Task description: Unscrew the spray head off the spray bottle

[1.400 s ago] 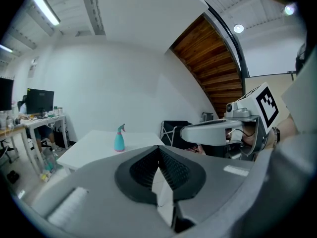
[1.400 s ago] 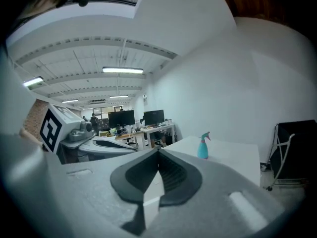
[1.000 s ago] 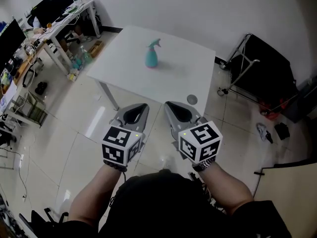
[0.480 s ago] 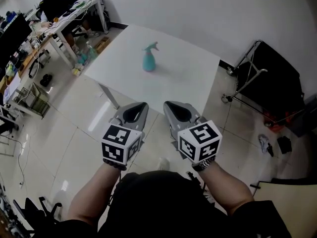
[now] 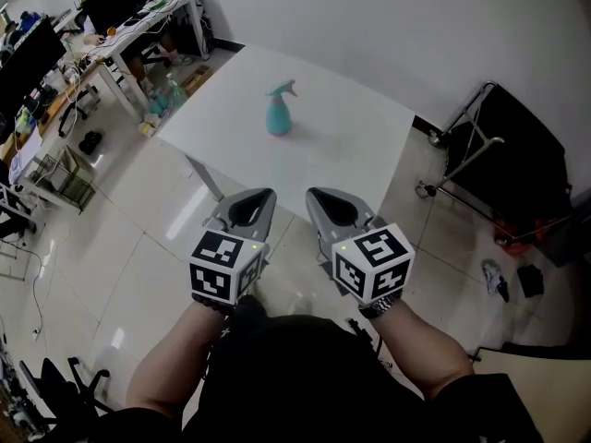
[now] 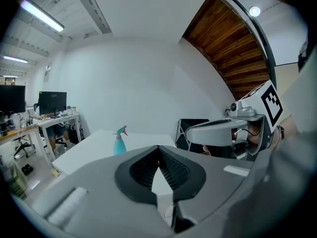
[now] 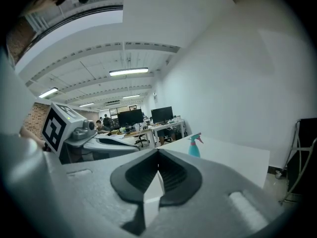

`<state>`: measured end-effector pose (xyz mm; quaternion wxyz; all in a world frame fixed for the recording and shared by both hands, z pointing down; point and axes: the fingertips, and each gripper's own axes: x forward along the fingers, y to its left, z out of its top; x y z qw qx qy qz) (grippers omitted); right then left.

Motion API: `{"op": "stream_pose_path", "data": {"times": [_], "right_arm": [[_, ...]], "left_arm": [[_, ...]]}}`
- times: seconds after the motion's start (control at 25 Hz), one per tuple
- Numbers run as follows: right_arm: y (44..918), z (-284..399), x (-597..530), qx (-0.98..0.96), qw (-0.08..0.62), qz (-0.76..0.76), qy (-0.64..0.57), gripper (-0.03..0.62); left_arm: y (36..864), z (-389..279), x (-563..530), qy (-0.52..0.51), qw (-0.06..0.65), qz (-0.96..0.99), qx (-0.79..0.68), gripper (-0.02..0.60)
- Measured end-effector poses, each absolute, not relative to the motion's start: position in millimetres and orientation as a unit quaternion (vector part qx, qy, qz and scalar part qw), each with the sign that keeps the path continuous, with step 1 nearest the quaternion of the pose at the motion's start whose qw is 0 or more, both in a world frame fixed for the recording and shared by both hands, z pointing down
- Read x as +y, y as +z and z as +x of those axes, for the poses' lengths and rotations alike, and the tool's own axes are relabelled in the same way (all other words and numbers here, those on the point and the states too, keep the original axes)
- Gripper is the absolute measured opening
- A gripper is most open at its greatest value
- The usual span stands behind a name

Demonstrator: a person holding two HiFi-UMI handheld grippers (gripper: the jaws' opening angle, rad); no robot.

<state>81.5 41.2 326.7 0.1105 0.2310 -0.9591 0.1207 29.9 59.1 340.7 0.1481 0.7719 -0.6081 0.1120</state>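
Note:
A teal spray bottle [image 5: 278,114] with a teal spray head and pink nozzle stands upright on the white table [image 5: 351,146], far ahead of both grippers. It also shows small in the left gripper view as the spray bottle [image 6: 119,144] and in the right gripper view as the spray bottle [image 7: 194,148]. My left gripper [image 5: 256,197] and right gripper [image 5: 319,197] are held side by side above the floor, short of the table's near edge. Both are shut with nothing between the jaws.
A cluttered desk [image 5: 102,44] with monitors stands at the left, with items on the floor beside it. A black folding frame [image 5: 503,169] leans at the right wall. Small dark objects [image 5: 508,280] lie on the tiled floor at the right.
The view has shifted slightly; the table and bottle sit a little differently in the picture. Both grippers keep their place and stay shut.

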Motion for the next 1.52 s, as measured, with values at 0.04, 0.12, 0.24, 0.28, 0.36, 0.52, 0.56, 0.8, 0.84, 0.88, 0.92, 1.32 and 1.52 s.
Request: {"op": "stream_pose_path", "data": {"times": [0.04, 0.12, 0.24, 0.28, 0.36, 0.52, 0.56, 0.8, 0.84, 0.88, 0.92, 1.32, 1.52], "right_arm": [[327, 82, 40, -0.959, 0.112, 0.232, 0.120, -0.008], [328, 83, 38, -0.958, 0.114, 0.234, 0.119, -0.008], [329, 87, 32, -0.956, 0.117, 0.240, 0.118, -0.008], [329, 88, 30, -0.956, 0.118, 0.243, 0.117, -0.008], [330, 90, 24, -0.955, 0.121, 0.247, 0.116, -0.008], [333, 91, 10, -0.953, 0.126, 0.252, 0.115, -0.008], [334, 90, 7, -0.952, 0.128, 0.252, 0.115, -0.008], [341, 74, -11, -0.950, 0.137, 0.256, 0.119, -0.008], [341, 70, -14, -0.949, 0.139, 0.256, 0.119, -0.008], [342, 67, -17, -0.949, 0.140, 0.256, 0.120, -0.008], [342, 64, -20, -0.948, 0.142, 0.257, 0.120, -0.008], [353, 30, -62, -0.939, 0.159, 0.276, 0.126, -0.008], [361, 14, -85, -0.932, 0.173, 0.290, 0.134, -0.008]], "left_arm": [[342, 30, 58, 0.110, 0.150, 0.772, -0.607, 0.015], [344, 31, 56, 0.107, 0.152, 0.773, -0.606, 0.015], [345, 33, 48, 0.104, 0.152, 0.776, -0.604, 0.015], [345, 33, 45, 0.102, 0.152, 0.777, -0.603, 0.015], [347, 33, 38, 0.100, 0.153, 0.778, -0.601, 0.015], [351, 33, 23, 0.097, 0.156, 0.779, -0.599, 0.021], [352, 31, 20, 0.097, 0.158, 0.779, -0.599, 0.023], [362, 15, 1, 0.096, 0.168, 0.779, -0.596, 0.029], [363, 11, -2, 0.096, 0.170, 0.779, -0.596, 0.031], [364, 8, -5, 0.096, 0.171, 0.779, -0.595, 0.031], [365, 5, -9, 0.097, 0.172, 0.780, -0.594, 0.032], [389, -25, -53, 0.110, 0.190, 0.792, -0.570, 0.052], [406, -44, -80, 0.121, 0.205, 0.797, -0.555, 0.068]]}}
